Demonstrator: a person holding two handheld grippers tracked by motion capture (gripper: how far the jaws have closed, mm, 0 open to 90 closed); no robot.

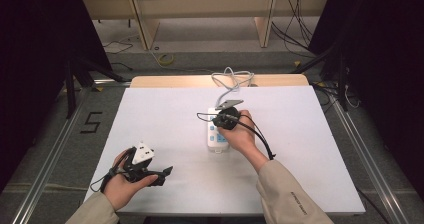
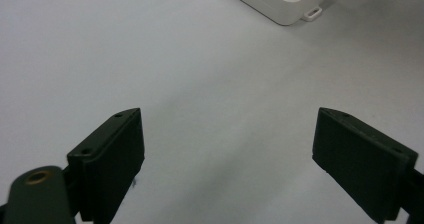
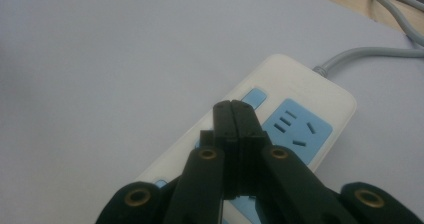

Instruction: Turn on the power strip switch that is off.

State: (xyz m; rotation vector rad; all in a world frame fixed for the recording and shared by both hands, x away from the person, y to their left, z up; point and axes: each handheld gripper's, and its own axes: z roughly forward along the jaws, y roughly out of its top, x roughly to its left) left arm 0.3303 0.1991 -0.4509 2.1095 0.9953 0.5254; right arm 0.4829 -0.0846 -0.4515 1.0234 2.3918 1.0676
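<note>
- Power strip (image 1: 218,134) is seen lying flat near the middle of the counter (image 1: 165,114), its grey cord (image 1: 231,81) looping away over the far edge.
- Blue sockets and small blue switches are shown on the strip's white top in the right gripper view; nothing is seen plugged into it.
- The right hand-held gripper (image 3: 233,115) is held with its jaws pressed together and empty, the tips poised over a blue switch (image 3: 253,96) beside the far socket (image 3: 298,130) (whether the tips touch the strip cannot be told).
- In the high view the right hand-held gripper (image 1: 223,119) is carried directly above the strip, with the hand (image 1: 244,134) just beside its right edge.
- The left hand-held gripper (image 2: 227,149) is held with its jaws wide apart and nothing between them, aimed across bare counter toward the strip's near corner (image 2: 287,4).
- In the high view the left hand-held gripper (image 1: 162,174) is parked low near the front left of the counter, well apart from the strip.
- Progress is judged as early to middle: the strip has been reached by the closed tips, yet the pressing of a switch cannot be confirmed as done.
- What is left, by that judgement, is the press itself and the lifting away of the right hand-held gripper.
</note>
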